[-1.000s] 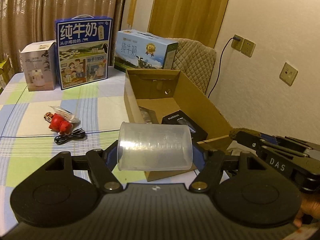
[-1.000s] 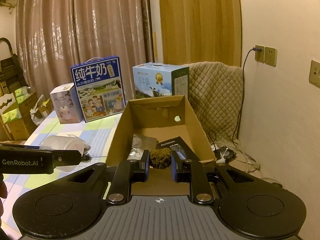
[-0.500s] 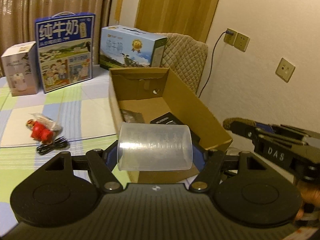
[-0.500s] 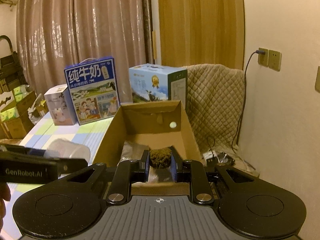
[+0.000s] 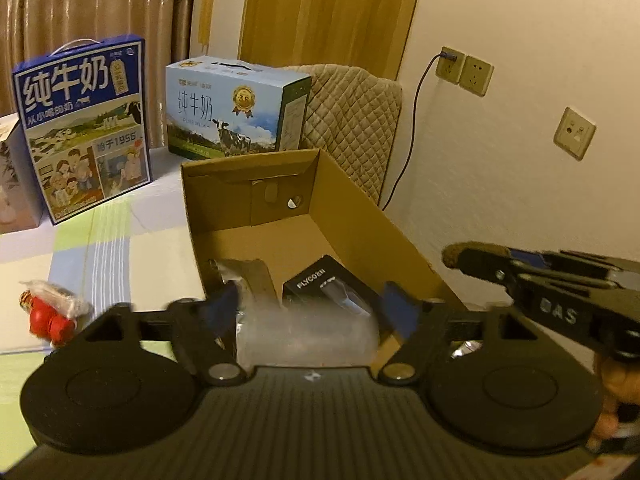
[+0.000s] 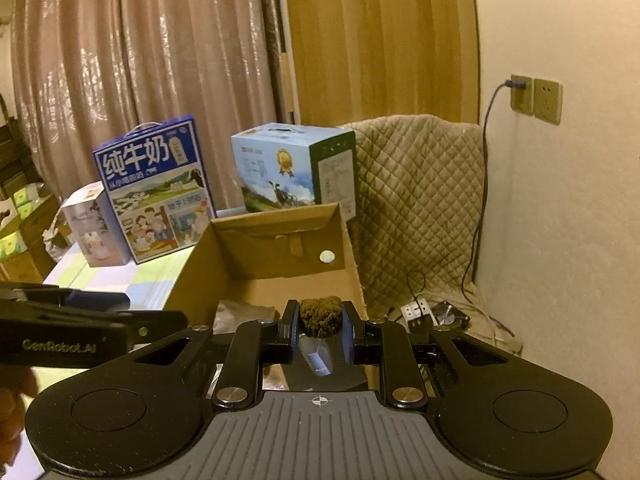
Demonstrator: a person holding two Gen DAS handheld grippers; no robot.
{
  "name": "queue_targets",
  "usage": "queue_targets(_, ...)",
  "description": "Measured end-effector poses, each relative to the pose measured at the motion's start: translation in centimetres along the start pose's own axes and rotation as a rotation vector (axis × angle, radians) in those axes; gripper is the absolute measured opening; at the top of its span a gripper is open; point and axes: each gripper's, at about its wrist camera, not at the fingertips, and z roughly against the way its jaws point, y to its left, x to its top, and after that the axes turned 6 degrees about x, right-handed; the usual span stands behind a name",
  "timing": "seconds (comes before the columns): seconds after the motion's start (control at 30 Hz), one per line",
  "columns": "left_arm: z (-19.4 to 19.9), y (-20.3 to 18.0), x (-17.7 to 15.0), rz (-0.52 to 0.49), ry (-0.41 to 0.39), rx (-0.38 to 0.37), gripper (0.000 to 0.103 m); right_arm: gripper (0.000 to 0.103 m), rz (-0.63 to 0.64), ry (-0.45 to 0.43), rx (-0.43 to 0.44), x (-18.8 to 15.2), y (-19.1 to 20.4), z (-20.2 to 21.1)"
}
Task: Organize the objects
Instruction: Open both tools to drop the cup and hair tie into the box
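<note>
Left gripper spread wide above box near edge; blurred clear cup between fingers, apparently freed, likely dropping in beside black case. Right gripper pinched on brown clump, poised over box interior, likely next deposit. Red toy waits on table, left of box.

Left gripper: fingers spread wide, blue pads blurred, nothing pinched between them. Right gripper: fingers drawn in, pads pressed on both sides of a small object. Hand partly visible behind the right gripper's body.
</note>
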Motion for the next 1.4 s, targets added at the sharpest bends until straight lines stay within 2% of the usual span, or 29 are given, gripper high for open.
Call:
queue_targets(0.13,-0.3,1.0,0.6,0.029,0.007,-0.008,0.083,0.018,-0.019,0.001,0.003,0.0,-0.4,-0.1)
queue_targets(0.2,0.2,1.4,0.7,0.023,0.000,0.012,0.083,0.018,-0.020,0.001,0.006,-0.1,-0.3,-0.1)
queue_targets(0.67,4.0,4.9,-1.1,0.058,-0.014,0.061,0.083,0.019,-0.030,0.006,0.085,0.8,1.4,-0.4)
queue_targets(0.7,4.2,5.0,-1.3,0.062,-0.015,0.062,0.083,0.022,-0.038,0.012,0.092,0.8,1.3,-0.8)
queue_targets(0.77,4.4,5.4,-1.6,0.071,-0.014,0.065,0.083,0.048,-0.069,0.025,0.114,0.7,0.8,-1.6)
queue_targets(0.83,4.5,5.9,-1.9,0.083,-0.009,0.068,0.083,0.062,-0.115,0.039,0.117,0.6,0.2,-2.0)
queue_targets(0.93,5.3,6.8,-2.4,0.093,-0.011,0.087,0.083,0.063,-0.165,0.043,0.107,0.5,-0.7,-1.6)
queue_targets(1.1,7.4,8.4,-3.3,0.103,-0.021,0.122,0.083,0.063,-0.164,0.029,0.099,0.6,-0.3,0.5)
queue_targets(1.4,13.0,12.6,-4.6,0.120,-0.068,0.211,0.085,0.063,-0.111,-0.042,0.138,2.1,4.2,4.8)
